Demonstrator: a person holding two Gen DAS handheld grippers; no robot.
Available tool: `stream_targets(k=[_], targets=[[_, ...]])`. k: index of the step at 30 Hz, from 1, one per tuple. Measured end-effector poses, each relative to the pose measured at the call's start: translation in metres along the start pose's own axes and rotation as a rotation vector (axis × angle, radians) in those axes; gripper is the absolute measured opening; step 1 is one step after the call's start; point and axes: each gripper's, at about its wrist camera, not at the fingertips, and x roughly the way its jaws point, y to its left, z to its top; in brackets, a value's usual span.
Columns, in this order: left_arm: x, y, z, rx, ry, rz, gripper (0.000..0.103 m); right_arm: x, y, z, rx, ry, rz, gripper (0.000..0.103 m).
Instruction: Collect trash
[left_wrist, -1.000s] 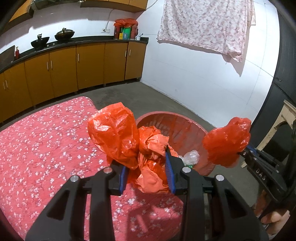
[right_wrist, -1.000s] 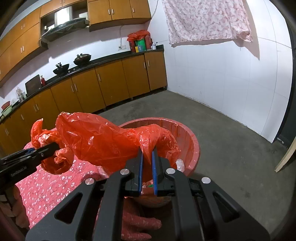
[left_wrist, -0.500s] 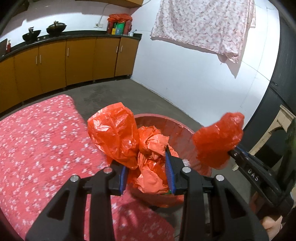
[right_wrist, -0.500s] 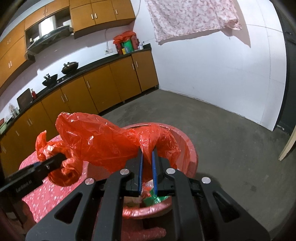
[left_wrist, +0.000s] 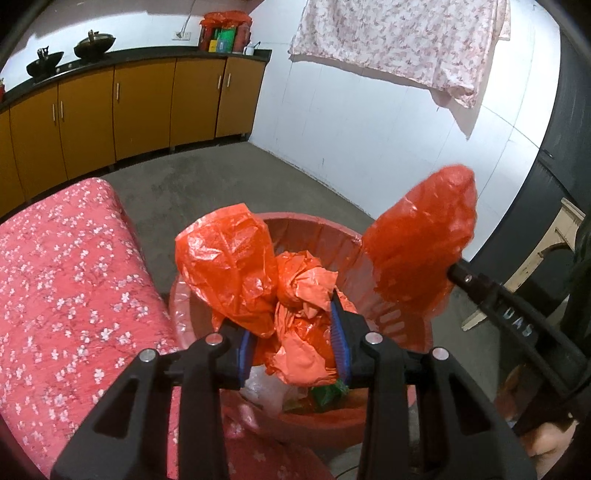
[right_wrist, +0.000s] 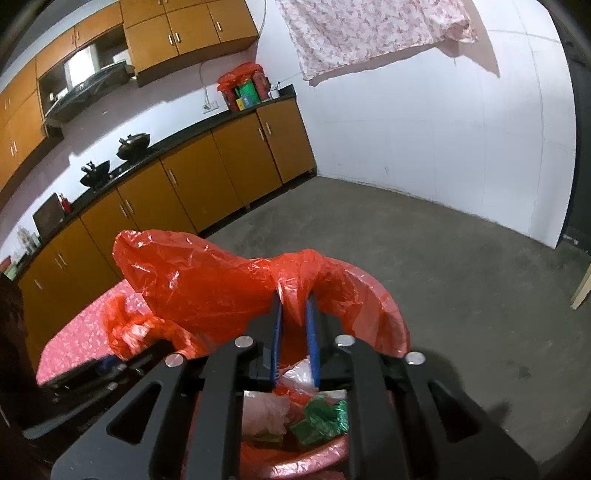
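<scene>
Fingers of the left gripper (left_wrist: 293, 345) pinch crumpled orange plastic (left_wrist: 303, 295) and are easing apart. The right gripper (right_wrist: 294, 332) is parting too, a fold of the red bag (right_wrist: 207, 280) between its pads. Both hang over the red bin (left_wrist: 317, 236) beside the flowered cloth (left_wrist: 70, 280). Best to let go only once each piece sits inside the rim, so nothing drapes outside. How full the bin is stays hidden; green scraps (right_wrist: 321, 421) show below.
</scene>
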Motion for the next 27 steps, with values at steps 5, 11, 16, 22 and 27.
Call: stream_targets(k=[5,11,16,22,27], targets=[[0.009,0.007,-0.002,-0.018,0.024,0.010,0.048,0.000,-0.001,0.000,0.013,0.007,0.017,0.035],[-0.001,0.020,-0.009,-0.041,0.018,0.026,0.067,-0.022,-0.001,-0.003,0.017,-0.029,0.009,0.072],[-0.030,0.023,-0.013,-0.032,-0.019,0.062,0.076,-0.047,0.005,-0.006,-0.015,-0.058,0.013,0.091],[-0.105,0.026,-0.033,0.007,-0.137,0.172,0.095,-0.094,0.025,-0.018,-0.100,-0.101,0.012,0.098],[-0.185,0.027,-0.065,0.042,-0.247,0.327,0.099,-0.131,0.050,-0.030,-0.204,-0.142,0.044,0.099]])
